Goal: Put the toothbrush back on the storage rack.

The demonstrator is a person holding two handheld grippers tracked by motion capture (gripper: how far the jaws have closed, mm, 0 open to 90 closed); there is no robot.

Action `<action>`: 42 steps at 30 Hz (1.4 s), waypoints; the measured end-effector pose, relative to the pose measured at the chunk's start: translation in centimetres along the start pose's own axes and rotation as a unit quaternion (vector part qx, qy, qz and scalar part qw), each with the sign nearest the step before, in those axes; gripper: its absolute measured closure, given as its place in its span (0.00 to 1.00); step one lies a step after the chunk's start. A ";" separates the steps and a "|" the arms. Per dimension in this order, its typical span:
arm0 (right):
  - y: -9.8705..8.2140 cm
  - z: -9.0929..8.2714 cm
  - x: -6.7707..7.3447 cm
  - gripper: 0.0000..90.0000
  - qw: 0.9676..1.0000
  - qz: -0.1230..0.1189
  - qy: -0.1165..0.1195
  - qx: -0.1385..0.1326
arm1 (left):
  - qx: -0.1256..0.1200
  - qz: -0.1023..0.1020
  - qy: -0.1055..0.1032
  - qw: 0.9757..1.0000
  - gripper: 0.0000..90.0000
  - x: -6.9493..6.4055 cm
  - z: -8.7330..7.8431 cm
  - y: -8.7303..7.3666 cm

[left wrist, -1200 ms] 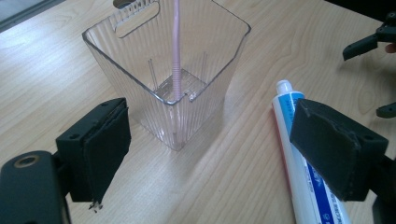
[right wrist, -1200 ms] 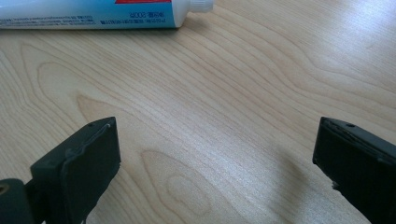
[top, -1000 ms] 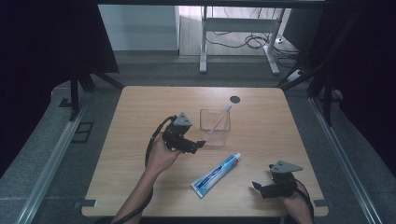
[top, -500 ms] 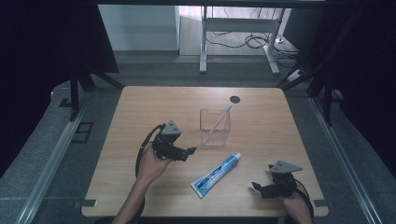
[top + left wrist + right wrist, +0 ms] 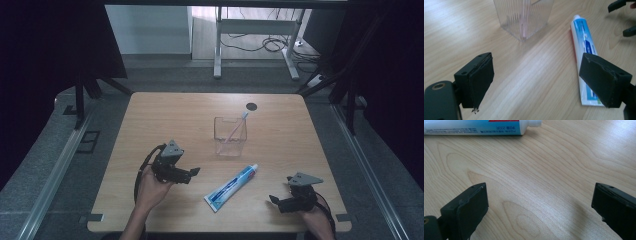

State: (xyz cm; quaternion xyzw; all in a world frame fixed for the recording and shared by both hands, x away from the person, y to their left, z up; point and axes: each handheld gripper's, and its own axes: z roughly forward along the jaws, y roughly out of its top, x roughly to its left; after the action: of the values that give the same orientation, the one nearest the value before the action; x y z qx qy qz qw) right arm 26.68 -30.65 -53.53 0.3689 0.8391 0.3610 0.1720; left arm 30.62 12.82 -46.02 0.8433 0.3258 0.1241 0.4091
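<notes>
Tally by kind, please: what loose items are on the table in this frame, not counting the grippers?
Clear cup: 1
Toothbrush, standing in the cup: 1
Toothpaste tube, lying flat: 1
Total: 3

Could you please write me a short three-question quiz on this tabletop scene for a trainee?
1. True or false: the toothbrush stands inside the clear plastic cup.
2. What lies flat between the two hands?
A. a comb
B. a toothpaste tube
C. a spoon
3. Fill in: the left tongs and the right tongs are both ____.

Key:
1. True.
2. B, the toothpaste tube on the wooden table.
3. Open, holding nothing.
</notes>
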 end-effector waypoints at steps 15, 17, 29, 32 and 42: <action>0.0 0.0 0.1 0.01 1.000 -0.001 0.000 0.002 | -0.013 -0.002 0.000 1.000 0.14 -1.1 -0.4 -3.8; 0.0 0.0 0.1 0.01 1.000 -0.001 0.000 0.001 | -0.008 -0.001 0.005 1.000 0.14 -1.0 -0.4 -4.1; 0.0 0.0 0.2 0.02 1.000 -0.001 0.002 0.003 | 0.002 -0.016 0.030 0.999 0.14 -0.8 -0.1 -6.4; 0.0 0.0 0.2 0.02 1.000 -0.001 0.001 0.003 | 0.020 -0.011 0.040 0.999 0.14 -0.8 0.4 -7.0; 0.0 0.0 0.1 0.02 1.000 0.001 0.002 0.004 | 0.058 0.007 0.055 0.997 0.14 -0.8 1.4 -7.6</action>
State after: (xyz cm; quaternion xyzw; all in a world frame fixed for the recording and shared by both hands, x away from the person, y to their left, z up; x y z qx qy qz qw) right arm 26.58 -30.56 -53.54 0.3696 0.8407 0.3581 0.1686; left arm 27.28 14.91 -52.71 0.8597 0.3489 0.1537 0.3400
